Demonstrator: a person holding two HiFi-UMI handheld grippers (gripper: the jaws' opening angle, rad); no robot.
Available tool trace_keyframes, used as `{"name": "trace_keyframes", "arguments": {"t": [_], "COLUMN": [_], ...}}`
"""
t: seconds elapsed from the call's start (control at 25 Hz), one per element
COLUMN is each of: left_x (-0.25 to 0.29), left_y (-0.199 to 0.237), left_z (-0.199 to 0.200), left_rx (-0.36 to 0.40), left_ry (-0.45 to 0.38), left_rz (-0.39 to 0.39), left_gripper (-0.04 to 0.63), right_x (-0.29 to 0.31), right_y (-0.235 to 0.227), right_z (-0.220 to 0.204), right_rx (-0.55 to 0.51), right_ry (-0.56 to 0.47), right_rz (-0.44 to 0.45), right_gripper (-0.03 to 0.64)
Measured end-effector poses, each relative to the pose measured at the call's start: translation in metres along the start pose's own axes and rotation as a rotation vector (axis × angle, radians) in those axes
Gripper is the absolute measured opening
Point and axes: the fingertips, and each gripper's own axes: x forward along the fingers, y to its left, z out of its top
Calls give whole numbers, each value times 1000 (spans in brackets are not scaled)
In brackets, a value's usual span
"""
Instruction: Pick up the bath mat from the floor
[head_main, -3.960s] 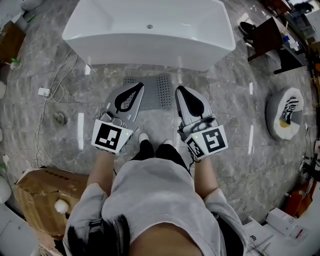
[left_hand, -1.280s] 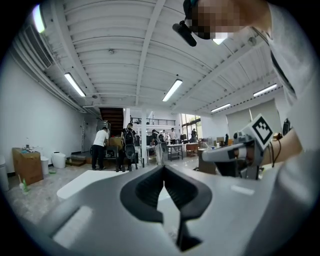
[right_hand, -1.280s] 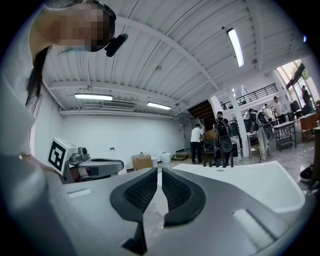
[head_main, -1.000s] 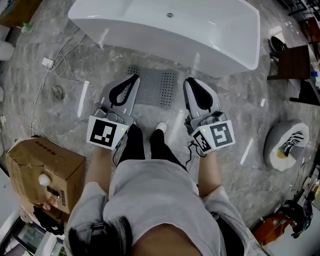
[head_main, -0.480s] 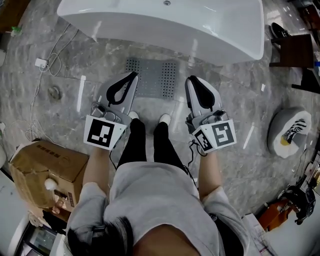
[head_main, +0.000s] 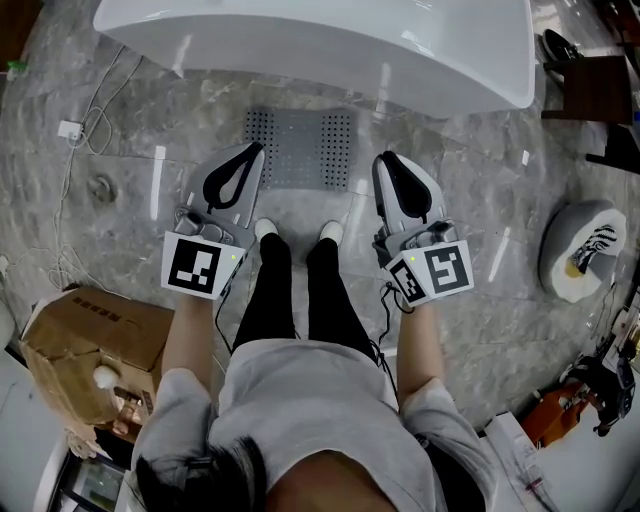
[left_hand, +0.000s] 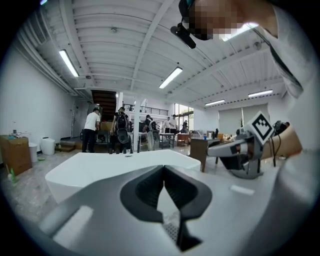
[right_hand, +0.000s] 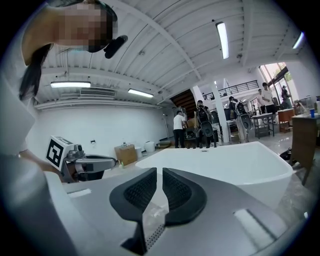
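The left gripper (head_main: 250, 152) is held shut with nothing in it, and the right gripper (head_main: 388, 160) is seen barely ajar (a thin slit, nothing between its jaws). They are pointed along either side of the grey perforated bath mat (head_main: 300, 150), which is laid flat on the marble floor (head_main: 470, 180), just before the white bathtub (head_main: 330, 40).

Glossy bathtub (head_main: 320, 40), polished stone floor (head_main: 480, 200) (matt perforated bath mat (head_main: 300, 150)).

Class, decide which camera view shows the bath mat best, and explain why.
The head view: most of the bath mat lies flat before the tub. Each gripper view shows only a dotted sliver past its jaws.
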Motion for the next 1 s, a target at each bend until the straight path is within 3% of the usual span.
{"name": "trace_keyframes", "arguments": {"t": [0.44,1.0], "left_x": [20,40], "left_y": [-3,-7], "left_z": [-78,-240], "left_rx": [-15,-40], "left_ry": [56,123], "left_rz": [-13,-4], "left_gripper": [2,2], "right_x": [17,38], "right_y": [-19,-41], "right_z": [-74,-230], "right_rx": [18,37], "right_ry": [43,95], "right_rz": [-11,-18], "right_gripper": [44,49]}}
